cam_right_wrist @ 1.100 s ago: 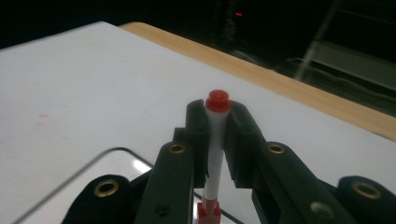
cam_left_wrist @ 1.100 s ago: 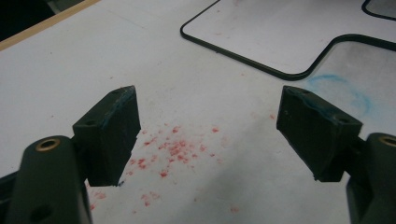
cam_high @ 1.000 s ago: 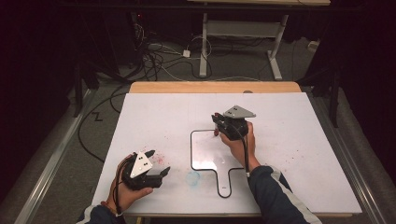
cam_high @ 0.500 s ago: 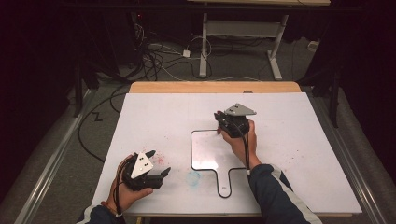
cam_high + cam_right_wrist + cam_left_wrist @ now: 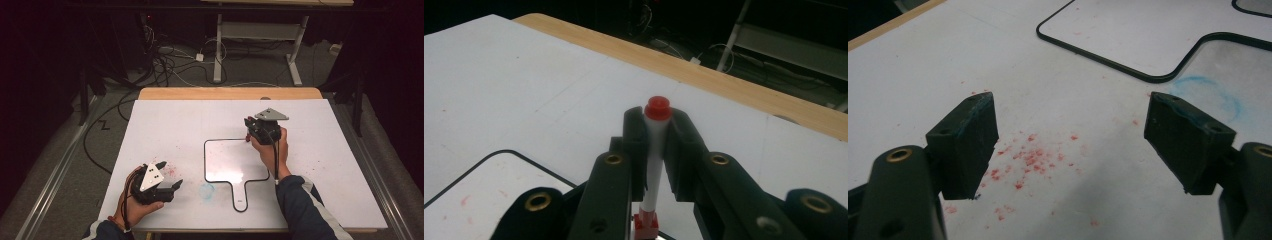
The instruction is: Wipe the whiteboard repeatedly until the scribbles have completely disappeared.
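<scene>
The white table (image 5: 165, 125) fills the middle of the high view, its far edge a strip of bare wood; on it, right of centre, lies a small whiteboard (image 5: 227, 160) outlined in black, its handle pointing to the near edge; it bears faint red smears and nothing stands on it; red specks (image 5: 1030, 157) and a pale blue ring (image 5: 1210, 92) mark the table near the left gripper (image 5: 167, 175).

The right gripper (image 5: 248, 128) hovers over the whiteboard's far right corner, jaws clenched on a white marker with a red cap (image 5: 657, 112); the marker stands upright between the pads, its cap poking just above the jaw tips, its red lower end showing below them.

The left gripper sits at the near left of the table, jaws spread wide with nothing between them.
</scene>
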### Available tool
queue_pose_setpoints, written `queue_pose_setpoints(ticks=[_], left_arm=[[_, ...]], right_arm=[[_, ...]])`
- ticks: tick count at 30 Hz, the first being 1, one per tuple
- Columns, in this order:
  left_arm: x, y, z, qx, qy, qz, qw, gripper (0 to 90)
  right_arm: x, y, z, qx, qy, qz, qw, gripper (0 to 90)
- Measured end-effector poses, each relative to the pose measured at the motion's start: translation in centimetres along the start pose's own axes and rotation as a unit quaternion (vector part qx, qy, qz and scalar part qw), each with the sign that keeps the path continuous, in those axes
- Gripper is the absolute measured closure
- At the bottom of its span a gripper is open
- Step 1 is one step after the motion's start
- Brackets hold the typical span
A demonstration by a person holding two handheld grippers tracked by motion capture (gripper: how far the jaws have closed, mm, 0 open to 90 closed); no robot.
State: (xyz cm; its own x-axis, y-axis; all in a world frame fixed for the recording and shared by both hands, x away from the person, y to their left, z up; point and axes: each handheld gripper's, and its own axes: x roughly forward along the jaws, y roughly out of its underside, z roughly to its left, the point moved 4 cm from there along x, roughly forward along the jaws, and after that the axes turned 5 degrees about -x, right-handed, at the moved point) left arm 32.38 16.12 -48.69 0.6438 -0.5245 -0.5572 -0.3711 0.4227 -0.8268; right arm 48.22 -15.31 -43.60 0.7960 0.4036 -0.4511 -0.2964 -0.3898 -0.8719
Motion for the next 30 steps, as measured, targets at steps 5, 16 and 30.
queue_pose_setpoints(ticks=[5,16,30], left_arm=[[0.1,-0.1,0.0,0.000,0.001,0.000,1.0000,20.5],[-0.2,0.0,0.1,-0.001,-0.001,0.001,1.0000,20.4],[0.0,0.0,0.1,0.003,0.001,0.002,1.0000,20.4]], right_arm=[[0.0,-0.4,3.1,-0.003,-0.053,-0.012,0.9985,81.3],[-1.4,0.6,0.5,-0.009,0.019,0.007,0.9998,81.4],[0.6,-1.3,8.1,-0.002,-0.094,-0.035,0.9950,81.3]])
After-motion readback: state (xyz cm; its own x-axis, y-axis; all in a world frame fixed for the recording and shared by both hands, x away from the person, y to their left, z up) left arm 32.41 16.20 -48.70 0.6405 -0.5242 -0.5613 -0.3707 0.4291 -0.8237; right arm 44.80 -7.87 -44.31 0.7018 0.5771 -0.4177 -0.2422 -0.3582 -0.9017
